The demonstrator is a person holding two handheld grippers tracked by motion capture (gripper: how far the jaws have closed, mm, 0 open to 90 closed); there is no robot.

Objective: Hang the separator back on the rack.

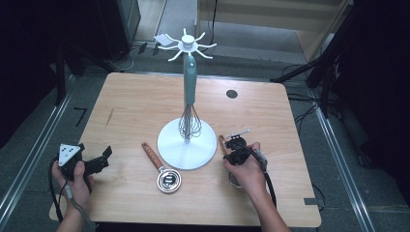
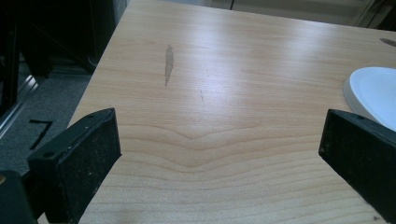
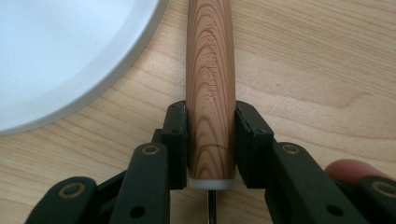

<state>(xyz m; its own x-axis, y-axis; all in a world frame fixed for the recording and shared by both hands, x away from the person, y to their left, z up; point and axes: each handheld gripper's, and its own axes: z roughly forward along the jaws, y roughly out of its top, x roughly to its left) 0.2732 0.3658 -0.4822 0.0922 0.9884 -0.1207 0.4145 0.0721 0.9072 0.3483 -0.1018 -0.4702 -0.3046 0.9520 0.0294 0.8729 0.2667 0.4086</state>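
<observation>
The right hand-held gripper (image 3: 211,140) pinched a wooden utensil handle (image 3: 210,84) near its butt end, low against the bench (image 1: 135,106) and just beside the white round base (image 1: 187,145) of the utensil stand (image 1: 188,87); which tool the handle belonged to could not be told. A whisk (image 1: 189,121) hung from one of the stand's top hooks, so this grip probably served to lift another utensil toward a free hook. The left hand-held gripper (image 1: 96,162) hovered at the bench's near left corner, jaws spread and empty, apparently kept clear. A wooden-handled strainer (image 1: 162,169) lay flat before the base.
</observation>
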